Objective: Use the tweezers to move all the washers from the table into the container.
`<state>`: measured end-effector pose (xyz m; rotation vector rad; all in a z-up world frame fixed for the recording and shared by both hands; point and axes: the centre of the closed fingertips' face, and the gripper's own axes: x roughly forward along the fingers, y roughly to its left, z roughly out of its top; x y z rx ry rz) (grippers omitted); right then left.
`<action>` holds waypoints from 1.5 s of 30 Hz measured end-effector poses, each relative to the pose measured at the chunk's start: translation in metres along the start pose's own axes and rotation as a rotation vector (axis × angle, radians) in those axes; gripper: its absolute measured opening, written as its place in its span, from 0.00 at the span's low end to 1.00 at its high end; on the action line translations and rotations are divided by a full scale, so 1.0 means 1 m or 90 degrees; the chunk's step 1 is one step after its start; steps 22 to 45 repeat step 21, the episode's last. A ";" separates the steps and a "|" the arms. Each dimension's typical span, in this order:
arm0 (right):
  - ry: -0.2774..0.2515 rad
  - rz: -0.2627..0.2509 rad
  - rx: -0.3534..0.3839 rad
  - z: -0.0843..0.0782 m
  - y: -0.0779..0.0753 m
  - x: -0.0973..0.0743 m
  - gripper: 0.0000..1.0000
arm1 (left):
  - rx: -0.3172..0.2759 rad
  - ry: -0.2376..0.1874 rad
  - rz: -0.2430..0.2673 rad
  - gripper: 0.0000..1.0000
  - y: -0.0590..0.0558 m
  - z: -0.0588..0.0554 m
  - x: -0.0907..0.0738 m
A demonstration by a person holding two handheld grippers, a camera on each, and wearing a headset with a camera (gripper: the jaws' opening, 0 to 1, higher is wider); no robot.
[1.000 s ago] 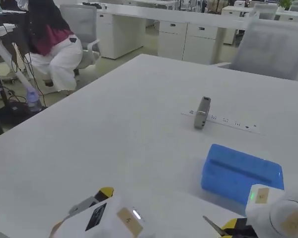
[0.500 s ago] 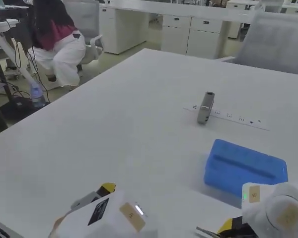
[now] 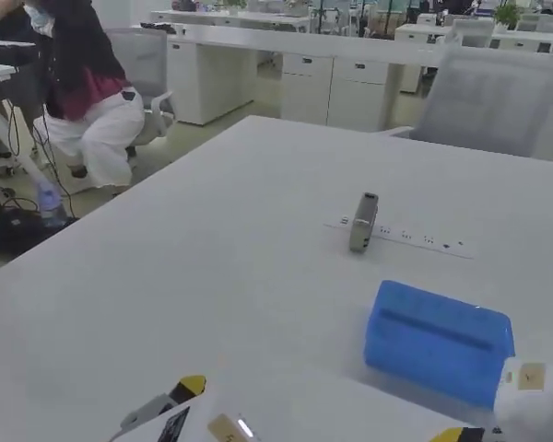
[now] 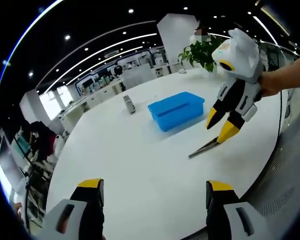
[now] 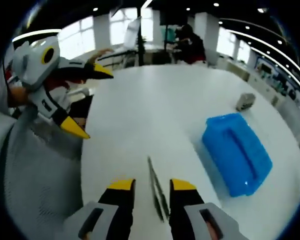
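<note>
Although the right claw (image 5: 152, 185) is clamped on the slim metal tweezers (image 5: 152, 172), whose tips point forward over the white surface (image 5: 140, 115), the task looks barely begun. The blue plastic container (image 5: 237, 152) sits near, to their right and farther off, its inside too blurred to judge. The left claw (image 4: 154, 184) hangs wide open, holding nothing.

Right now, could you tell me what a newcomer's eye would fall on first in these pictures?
The blue rectangular plastic container stands out first, lying on the right of the white table. Next come the thin metal tweezers, clamped between the jaws of the right gripper near the table's front edge, while the left gripper is open. Beyond the container stands a small grey metal block.
</note>
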<state>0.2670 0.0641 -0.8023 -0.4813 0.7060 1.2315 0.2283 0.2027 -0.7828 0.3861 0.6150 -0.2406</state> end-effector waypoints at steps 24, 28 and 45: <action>-0.146 -0.248 0.220 -0.020 -0.004 -0.106 0.73 | -0.152 -0.078 -0.069 0.99 0.013 0.043 -0.029; -0.146 -0.248 0.220 -0.020 -0.004 -0.106 0.73 | -0.152 -0.078 -0.069 0.99 0.013 0.043 -0.029; -0.146 -0.248 0.220 -0.020 -0.004 -0.106 0.73 | -0.152 -0.078 -0.069 0.99 0.013 0.043 -0.029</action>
